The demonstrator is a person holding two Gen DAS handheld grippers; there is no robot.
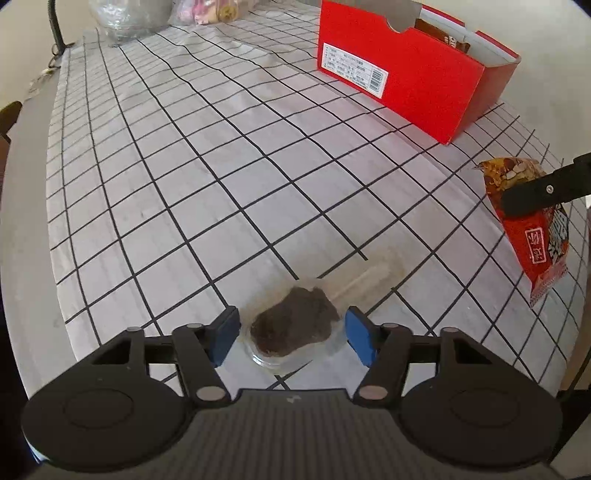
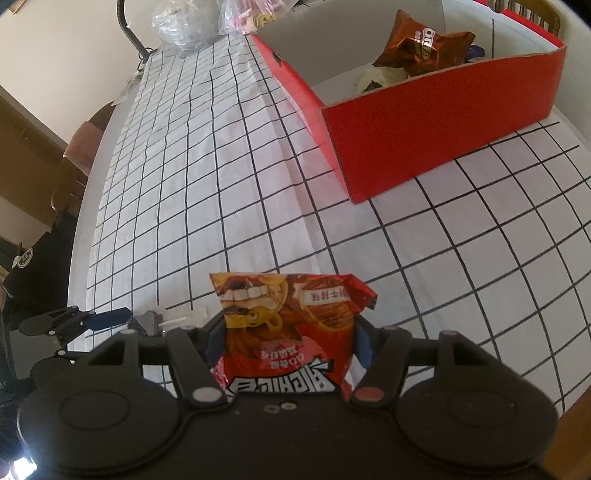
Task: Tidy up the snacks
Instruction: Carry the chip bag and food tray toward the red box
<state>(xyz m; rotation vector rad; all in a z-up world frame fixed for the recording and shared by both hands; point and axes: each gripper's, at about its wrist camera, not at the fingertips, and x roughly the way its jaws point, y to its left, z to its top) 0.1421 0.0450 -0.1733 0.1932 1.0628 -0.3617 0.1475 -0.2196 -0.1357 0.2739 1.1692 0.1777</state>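
A brown snack in a clear wrapper (image 1: 295, 325) lies on the checked tablecloth between the blue pads of my open left gripper (image 1: 291, 334); the pads stand apart from it on both sides. It also shows small in the right wrist view (image 2: 147, 321). My right gripper (image 2: 290, 332) is shut on a red and yellow snack packet (image 2: 288, 325) and holds it above the table; the packet also shows in the left wrist view (image 1: 528, 221). The red box (image 2: 443, 129) stands open at the far right with a brown wrapped snack (image 2: 424, 40) and other packets inside.
The checked tablecloth (image 1: 184, 166) covers a round white table. Clear plastic bags (image 2: 192, 22) with sweets sit at the far edge. A black lamp stem (image 1: 55, 22) rises at the far left. A wooden chair (image 2: 74, 162) stands beyond the table's left edge.
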